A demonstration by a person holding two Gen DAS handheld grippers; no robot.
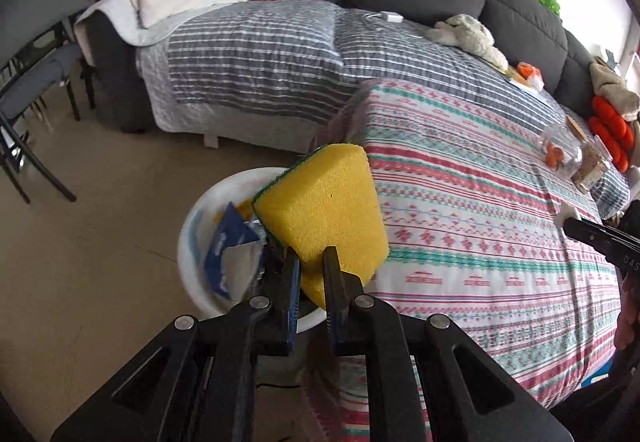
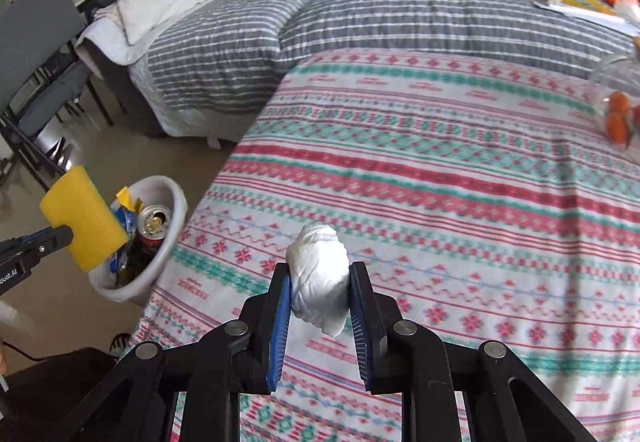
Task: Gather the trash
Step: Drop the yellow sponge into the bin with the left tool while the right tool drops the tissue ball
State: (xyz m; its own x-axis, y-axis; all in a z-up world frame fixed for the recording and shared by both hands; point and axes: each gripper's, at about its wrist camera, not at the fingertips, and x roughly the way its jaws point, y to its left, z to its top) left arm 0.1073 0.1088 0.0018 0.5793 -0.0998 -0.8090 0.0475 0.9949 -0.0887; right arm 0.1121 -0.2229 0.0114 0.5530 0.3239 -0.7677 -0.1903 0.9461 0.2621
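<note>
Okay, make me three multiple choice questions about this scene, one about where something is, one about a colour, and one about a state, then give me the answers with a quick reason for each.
1. Where is the white bin?
A. on the sofa
B. on the floor beside the patterned blanket
C. on the grey chair

2. What colour is the big face of the sponge?
A. yellow
B. pink
C. white

3. What is the right claw doing?
A. standing open and empty
B. shut on a drink can
C. shut on a crumpled white tissue

Answers:
1 B, the bin stands low on the floor at the blanket's edge, with a can and wrappers inside.
2 A, the sponge in the left claw is yellow with a thin green backing.
3 C, both pads press on the white wad above the blanket.
</note>
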